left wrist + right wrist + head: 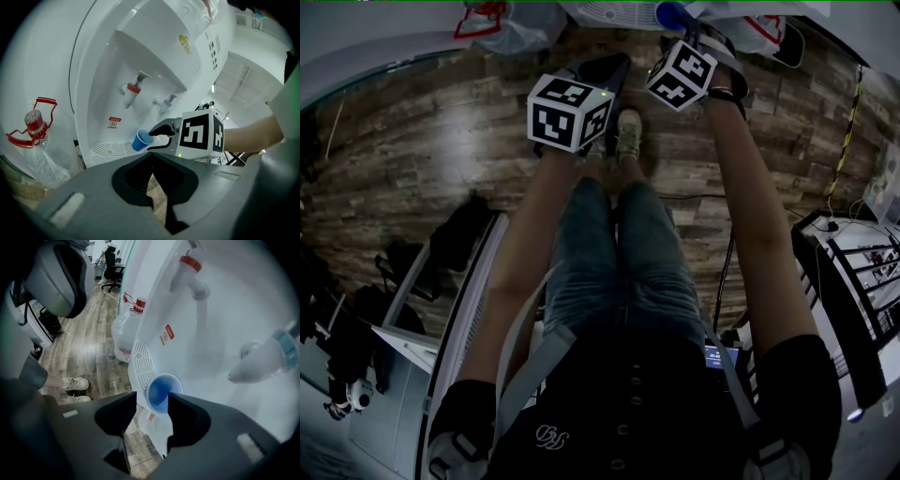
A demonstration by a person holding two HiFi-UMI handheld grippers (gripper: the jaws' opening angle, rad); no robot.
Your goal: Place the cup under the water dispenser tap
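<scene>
In the right gripper view, the right gripper (152,400) is clamping the blue cup (161,391) between its two jaws, pinching it by the sides so that the open mouth is facing back toward the camera. The cup is hanging just in front of the white water dispenser (220,319), over the slotted drip tray (139,363). The red tap (190,269) and the blue tap (265,359) are both sitting higher up. By my reading, the cup is not yet resting on anything.

In the left gripper view, the left gripper (152,157) is sitting with its jaws pressed together on nothing. It is being held low and back, probably so it is not crowding the recess. From here the cup is showing tilted rather than upright, below and between the two taps and just above the tray. A plastic bottle (35,125) with a red handle is standing beside the dispenser.

In the head view, both forearms are reaching forward over the wood floor (412,150) toward the dispenser at the top edge — little else is showing. The next move is likely calling for levelling the cup and lining it up under one spout.
</scene>
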